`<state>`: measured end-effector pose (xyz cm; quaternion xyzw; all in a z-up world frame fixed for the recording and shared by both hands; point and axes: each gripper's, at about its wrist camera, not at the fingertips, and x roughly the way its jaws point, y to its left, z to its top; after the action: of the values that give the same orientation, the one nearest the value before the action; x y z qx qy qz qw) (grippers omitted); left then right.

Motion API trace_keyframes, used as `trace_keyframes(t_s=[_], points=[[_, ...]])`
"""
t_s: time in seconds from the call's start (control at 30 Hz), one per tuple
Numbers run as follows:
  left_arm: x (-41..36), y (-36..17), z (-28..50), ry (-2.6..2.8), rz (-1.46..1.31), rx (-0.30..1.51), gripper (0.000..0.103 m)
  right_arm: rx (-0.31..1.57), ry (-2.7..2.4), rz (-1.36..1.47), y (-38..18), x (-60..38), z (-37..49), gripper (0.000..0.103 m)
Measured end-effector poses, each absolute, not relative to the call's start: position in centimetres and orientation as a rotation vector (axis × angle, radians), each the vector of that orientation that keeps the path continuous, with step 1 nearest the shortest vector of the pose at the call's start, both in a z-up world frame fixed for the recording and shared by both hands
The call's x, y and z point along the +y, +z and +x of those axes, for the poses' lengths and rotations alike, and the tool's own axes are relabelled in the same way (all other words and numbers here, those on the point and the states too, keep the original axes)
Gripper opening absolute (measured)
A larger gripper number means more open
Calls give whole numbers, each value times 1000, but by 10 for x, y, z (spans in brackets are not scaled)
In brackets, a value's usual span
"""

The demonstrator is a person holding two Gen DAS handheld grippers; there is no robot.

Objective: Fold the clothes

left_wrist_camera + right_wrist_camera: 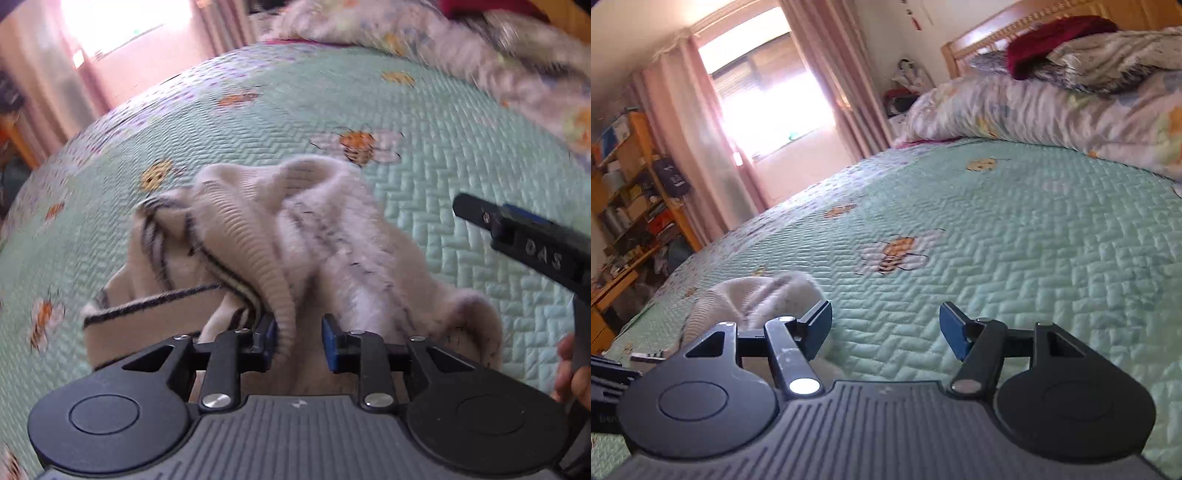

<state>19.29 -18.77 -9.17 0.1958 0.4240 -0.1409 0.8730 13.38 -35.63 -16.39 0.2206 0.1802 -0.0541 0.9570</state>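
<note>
Cream ribbed-knit garment with thin black stripes [266, 251]: lies bunched in a loose heap on the mint-green quilted bedspread with bee motifs [461, 147], toward the bed's near edge and somewhat to its window side. Condition: crumpled; a ribbed band [258, 251] runs down the heap toward the camera, a striped strip [155, 306] trails to the left, and a fuzzy pale fold sits on the right. No flat panel, clean edge or finished fold shows, so it reads as unfolded or mid-handling; which part is collar, cuff or hem cannot be told.

Left gripper [299, 339]: jaws parted, blue pads either side of the end of the ribbed band; cloth lies between them but they are not pressed onto it.

Right gripper [884, 328]: jaws wide apart, nothing between them, held low over bare bedspread just to the right of the heap; its dark finger [491, 225] enters the left view at the right edge, with part of the person's hand [572, 373] below it.

Handling note (judgement): the knit looks soft and stretchy. Take one layer only at a true edge, each gripper at a separate corner, and draw the piece flat on the open bedspread before creasing. Pinching the bunched middle would likely trap several layers and leave a skewed fold.

Other: floral duvet [1052, 110] heaped toward the head edge.
</note>
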Motion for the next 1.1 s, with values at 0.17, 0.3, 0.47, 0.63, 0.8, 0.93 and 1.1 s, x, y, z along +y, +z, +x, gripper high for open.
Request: trace_keyframes(t_s=[0.17, 0.3, 0.47, 0.63, 0.8, 0.93, 1.1], points=[[-128, -74, 195, -192, 287, 883, 49, 382, 141, 279, -145, -297, 143, 77], [-87, -65, 196, -121, 209, 885, 50, 411, 246, 228, -138, -260, 156, 77], [-67, -73, 198, -78, 205, 915, 52, 454, 306, 233, -124, -229, 185, 78], [-47, -81, 201, -35, 202, 945, 60, 574, 381, 268, -125, -198, 229, 80], [-27, -90, 203, 8, 198, 974, 76, 606, 339, 182, -144, -170, 250, 69], [-14, -96, 206, 45, 201, 997, 76, 555, 223, 54, -145, -177, 232, 15], [-17, -104, 208, 30, 194, 1020, 76, 471, -20, -142, -134, -220, 182, 12]])
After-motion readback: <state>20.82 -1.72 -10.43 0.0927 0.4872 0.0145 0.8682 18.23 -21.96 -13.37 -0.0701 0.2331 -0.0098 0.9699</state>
